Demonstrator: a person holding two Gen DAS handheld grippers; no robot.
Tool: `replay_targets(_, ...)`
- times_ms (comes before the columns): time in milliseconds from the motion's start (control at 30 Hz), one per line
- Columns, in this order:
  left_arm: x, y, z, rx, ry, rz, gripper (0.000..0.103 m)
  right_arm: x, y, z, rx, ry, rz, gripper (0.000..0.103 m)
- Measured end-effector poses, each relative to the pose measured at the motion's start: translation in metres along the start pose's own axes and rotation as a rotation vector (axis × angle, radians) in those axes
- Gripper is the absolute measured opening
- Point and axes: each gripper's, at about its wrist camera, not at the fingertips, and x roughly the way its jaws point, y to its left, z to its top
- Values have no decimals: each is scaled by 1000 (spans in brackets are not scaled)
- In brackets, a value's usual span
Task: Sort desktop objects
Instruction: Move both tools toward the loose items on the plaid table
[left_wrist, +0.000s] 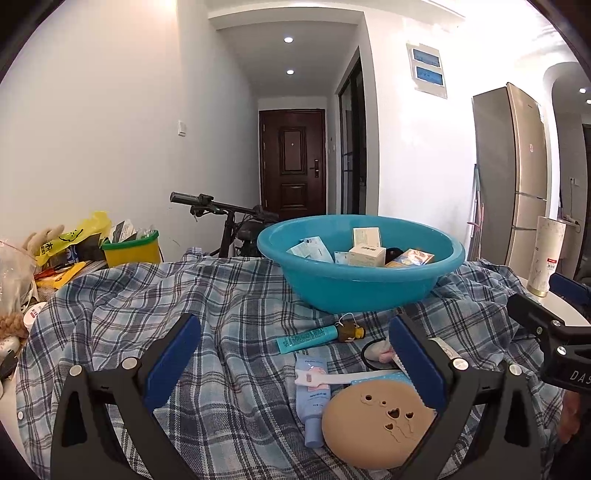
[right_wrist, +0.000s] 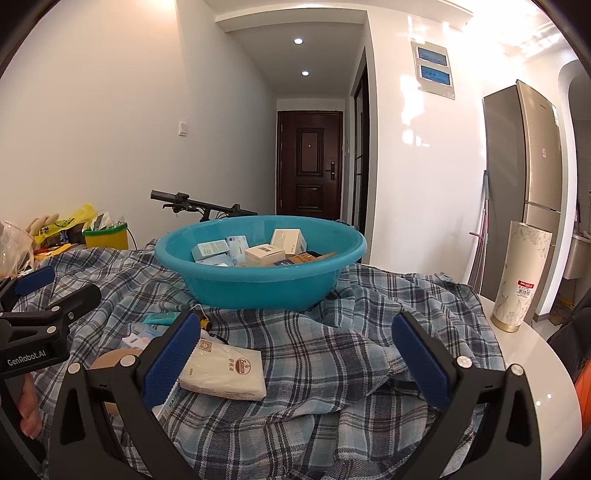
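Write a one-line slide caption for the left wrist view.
Open left gripper above a plaid cloth strewn with toiletries, facing a blue plastic basin holding small boxes.

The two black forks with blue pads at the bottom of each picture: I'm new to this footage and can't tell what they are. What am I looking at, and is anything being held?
Those forks are hand-held grippers, one in each of a person's hands, each with a wide-angle camera looking forward along its fingers. One picture comes from the left gripper, the other from the right gripper. Each also catches the other tool at its edge.

Both stand open and hold nothing.

Below them a plaid cloth covers a white table. At the back sits a blue basin already holding several small boxes. Still loose on the cloth are a teal tube, a pale blue tube, a round tan disc and a tissue pack. A tall patterned tumbler stands on the bare table.
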Motion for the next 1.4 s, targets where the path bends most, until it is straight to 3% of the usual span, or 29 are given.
replay_targets(600, 3, 8, 2, -27, 16, 32, 103, 0, 0, 0, -7, -1, 1, 103)
replay_targets(833, 0, 22, 8, -84, 11, 54, 103, 3, -3, -1, 3, 9, 3, 103)
replay_targets(933, -3, 29, 15, -126, 17, 30, 103, 5, -5, 1, 10, 23, -14, 103)
replay_targets(1167, -10, 28, 36, -126, 43, 21, 103, -7, -5, 21, 4, 25, -30, 103)
replay_targets(1400, -28, 24, 62, -103, -22, 7, 103, -18, -8, 53, -6, 8, -43, 103)
